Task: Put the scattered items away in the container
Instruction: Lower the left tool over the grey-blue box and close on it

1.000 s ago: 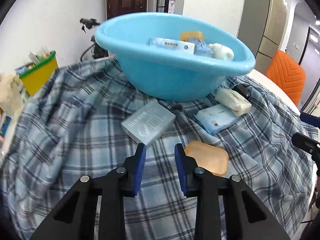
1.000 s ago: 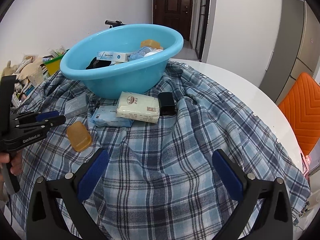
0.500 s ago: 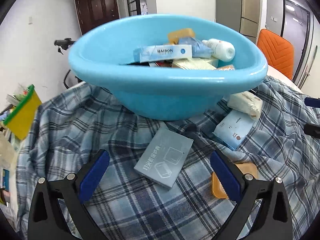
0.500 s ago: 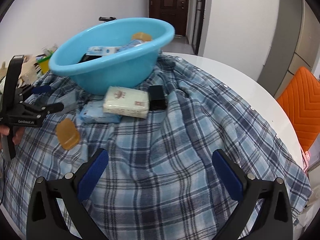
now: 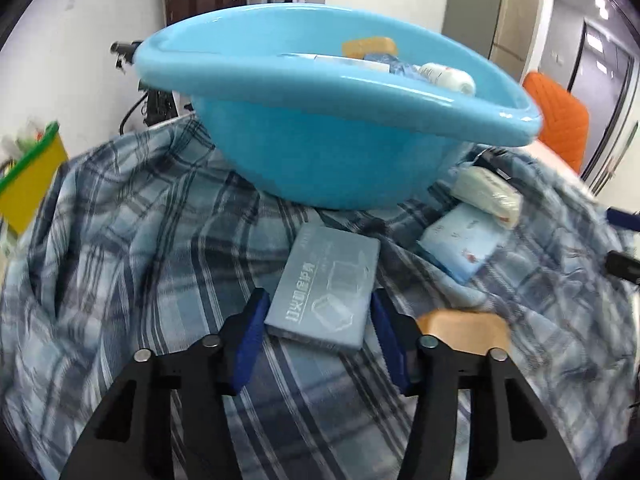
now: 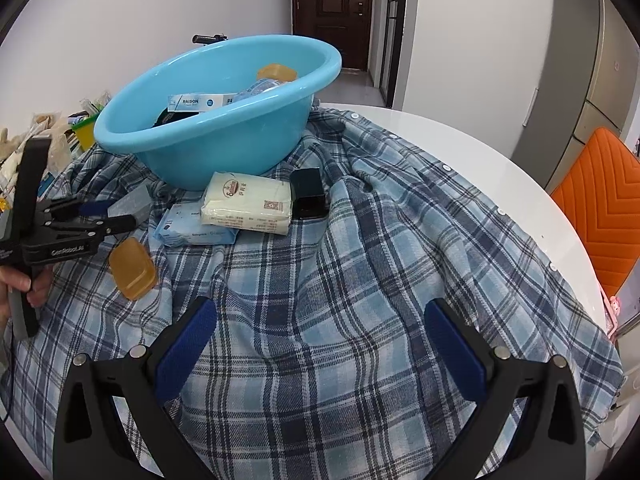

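Observation:
A blue basin (image 5: 320, 120) (image 6: 224, 120) holding several items stands on a plaid cloth (image 6: 360, 280). My left gripper (image 5: 316, 320) has its jaws on either side of the near end of a flat grey box (image 5: 326, 286), touching or nearly touching it; the box lies on the cloth. In the right wrist view the left gripper (image 6: 116, 216) is at the far left. Beside it lie an amber soap case (image 5: 464, 326) (image 6: 132, 268), a light-blue tissue pack (image 5: 460, 246) (image 6: 192, 228), a white tissue pack (image 5: 486, 196) (image 6: 248, 202) and a black box (image 6: 307, 198). My right gripper (image 6: 320, 344) is open and empty above the cloth.
A yellow bin with a green rim (image 5: 28, 184) stands at the left edge. An orange chair (image 6: 600, 208) is at the right beyond the white round table (image 6: 500, 160). A clutter of bags (image 6: 24, 140) lies far left.
My left gripper opened wide, moved forward to the grey box, and its jaws have narrowed around the box's near end. The right gripper stayed open and barely moved.

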Motion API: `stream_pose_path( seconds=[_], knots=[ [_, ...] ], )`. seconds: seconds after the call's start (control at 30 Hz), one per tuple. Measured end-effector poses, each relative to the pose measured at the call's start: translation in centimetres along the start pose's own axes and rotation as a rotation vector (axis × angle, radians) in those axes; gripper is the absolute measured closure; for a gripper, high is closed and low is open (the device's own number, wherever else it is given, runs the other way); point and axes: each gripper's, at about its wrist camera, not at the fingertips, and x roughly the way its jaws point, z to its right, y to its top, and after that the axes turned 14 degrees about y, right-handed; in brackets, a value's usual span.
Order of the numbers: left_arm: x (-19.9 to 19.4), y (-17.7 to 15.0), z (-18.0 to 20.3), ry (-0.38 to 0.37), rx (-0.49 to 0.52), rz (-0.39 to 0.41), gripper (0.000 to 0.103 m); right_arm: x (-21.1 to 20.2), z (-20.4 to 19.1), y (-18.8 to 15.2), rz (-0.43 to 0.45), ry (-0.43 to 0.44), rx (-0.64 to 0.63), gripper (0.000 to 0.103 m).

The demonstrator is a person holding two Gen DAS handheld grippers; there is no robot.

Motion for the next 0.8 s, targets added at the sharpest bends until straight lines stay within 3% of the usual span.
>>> stream_pose_path(
  seconds=[0.17, 0.4, 0.5, 0.63, 0.8],
  knots=[
    [-2.9, -2.7, -0.1, 0.016, -0.086, -0.002, 0.053, -0.5, -0.1, -0.4, 0.008, 0.007, 0.001, 0.000],
    [-6.4, -6.9, 2.5, 0.098, -0.078, -0.035, 0.051, 0.0, -0.2, -1.0, -0.002, 0.033, 0.017, 0.000],
    [-6.1, -6.8, 3.6, 0.194, -0.039, -0.014, 0.018, 0.2, -0.4, -1.1, -0.007, 0.043, 0.017, 0.000],
    [-5.8, -6.3, 3.2, 0.172, -0.084, 0.014, 0.017, -0.3, -0.8, -1.3, 0.001, 0.049, 0.003, 0.000],
    [-5.1, -5.3, 3.4, 0.211, -0.071, 0.023, 0.019, -0.7, 0.0, -1.5, 0.003, 0.022, 0.016, 0.000]
  ],
)
